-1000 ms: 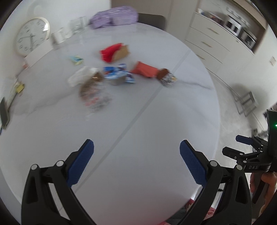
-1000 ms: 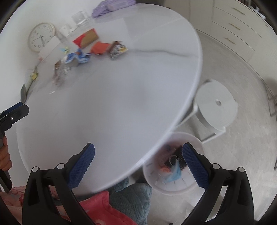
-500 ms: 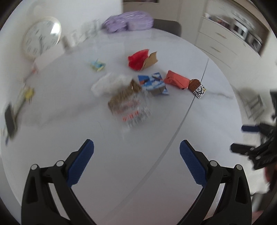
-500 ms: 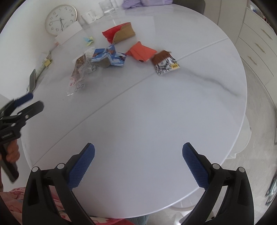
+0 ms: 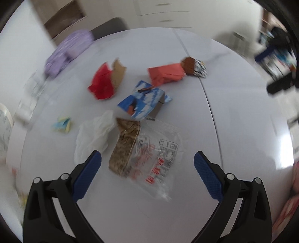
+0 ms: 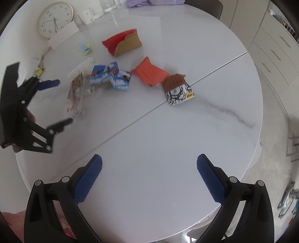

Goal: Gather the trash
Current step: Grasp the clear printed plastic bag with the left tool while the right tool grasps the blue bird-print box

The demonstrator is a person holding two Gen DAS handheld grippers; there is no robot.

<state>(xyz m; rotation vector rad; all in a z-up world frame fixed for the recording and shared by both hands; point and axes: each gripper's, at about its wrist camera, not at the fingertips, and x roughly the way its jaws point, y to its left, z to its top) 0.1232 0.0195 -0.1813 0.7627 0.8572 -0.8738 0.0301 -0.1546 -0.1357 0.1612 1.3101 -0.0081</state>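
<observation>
Trash lies on the round white table (image 6: 168,149). In the left wrist view a clear plastic wrapper with red print (image 5: 157,162) and brown contents (image 5: 125,147) lies just ahead of my open left gripper (image 5: 147,164). Beyond it are a white crumpled tissue (image 5: 93,134), a blue carton (image 5: 143,101), a red bag (image 5: 102,84), an orange packet (image 5: 166,73) and a brown-topped box (image 5: 194,67). My right gripper (image 6: 149,168) is open and empty over the bare near side of the table. It sees the wrapper (image 6: 74,99), the carton (image 6: 112,76), the packet (image 6: 149,72), the box (image 6: 177,89) and my left gripper (image 6: 61,101).
A wall clock (image 6: 54,18), glasses (image 6: 109,4) and a purple bag (image 5: 67,52) stand at the table's far side. A small yellow-blue paper (image 5: 62,125) lies left of the tissue. White drawers (image 6: 276,54) stand to the right. Keys (image 6: 38,70) lie at the left edge.
My left gripper has moved forward and close to the clear wrapper, which now lies between its fingers' line. My right gripper has moved further over the table towards the trash.
</observation>
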